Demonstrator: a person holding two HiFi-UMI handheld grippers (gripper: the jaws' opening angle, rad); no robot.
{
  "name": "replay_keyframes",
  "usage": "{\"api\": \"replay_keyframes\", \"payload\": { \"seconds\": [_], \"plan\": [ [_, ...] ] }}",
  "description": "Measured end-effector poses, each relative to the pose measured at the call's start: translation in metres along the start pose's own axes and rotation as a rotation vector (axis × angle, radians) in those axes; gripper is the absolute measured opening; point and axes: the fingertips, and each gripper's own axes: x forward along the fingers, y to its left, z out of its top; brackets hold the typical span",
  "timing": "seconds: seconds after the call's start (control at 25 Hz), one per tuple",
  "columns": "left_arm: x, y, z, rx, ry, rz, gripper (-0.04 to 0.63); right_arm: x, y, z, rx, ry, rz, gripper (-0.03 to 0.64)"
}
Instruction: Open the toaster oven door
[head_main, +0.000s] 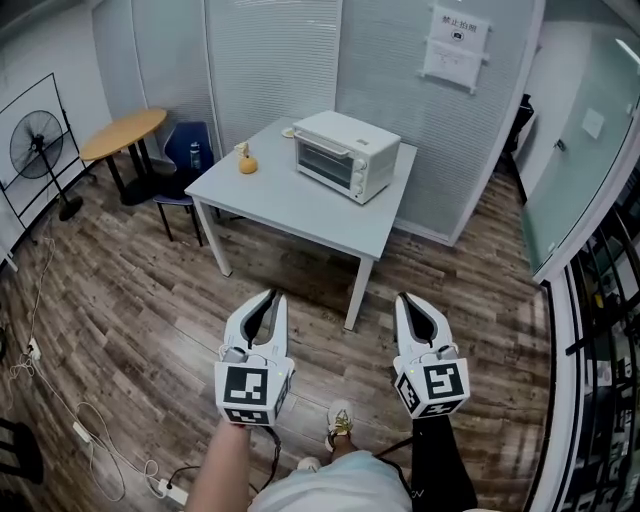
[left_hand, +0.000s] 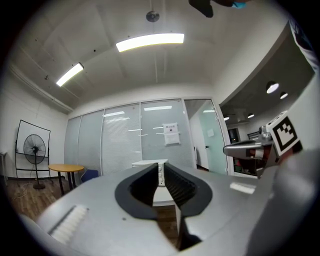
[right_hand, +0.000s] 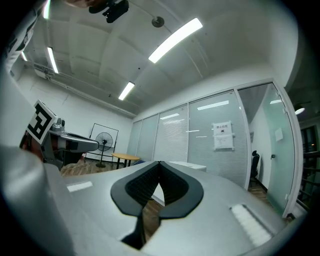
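The white toaster oven (head_main: 345, 155) stands on the grey table (head_main: 290, 205) across the room, its glass door shut and facing front left. My left gripper (head_main: 271, 294) and right gripper (head_main: 403, 298) are held side by side over the wooden floor, well short of the table. Both point toward it, shut and empty. In the left gripper view the left gripper (left_hand: 161, 166) frames a sliver of the oven (left_hand: 160, 174). In the right gripper view the right gripper (right_hand: 159, 163) covers the oven, and only the table top (right_hand: 190, 165) shows.
An orange object (head_main: 247, 163) and a small white item (head_main: 288, 131) sit on the table's left part. A round wooden table (head_main: 124, 133), blue chair (head_main: 188, 150) and standing fan (head_main: 38, 145) are at left. Cables (head_main: 90, 430) trail on the floor. A glass wall (head_main: 585, 150) runs along the right.
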Motion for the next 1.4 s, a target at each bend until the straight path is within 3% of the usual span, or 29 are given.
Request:
{"api": "replay_keyframes", "payload": {
  "seconds": [0.2, 0.4, 0.84, 1.24, 1.4],
  "plan": [
    [0.051, 0.004, -0.004, 0.000, -0.002, -0.015, 0.055, 0.046, -0.037, -0.010, 0.032, -0.004, -0.037, 0.003],
    [0.110, 0.016, -0.014, -0.011, 0.021, -0.008, 0.051, 0.105, -0.067, -0.020, 0.031, 0.006, -0.021, 0.003],
    [0.219, 0.039, -0.025, -0.118, 0.002, 0.015, 0.077, 0.211, -0.115, -0.045, 0.022, 0.014, 0.041, 0.003],
    [0.280, 0.047, -0.036, -0.079, 0.039, 0.033, 0.083, 0.265, -0.136, -0.054, 0.024, -0.002, 0.082, 0.003],
    [0.292, 0.057, -0.042, -0.072, 0.053, 0.050, 0.054, 0.278, -0.139, -0.056, 0.028, -0.007, 0.083, 0.003]
  ]
}}
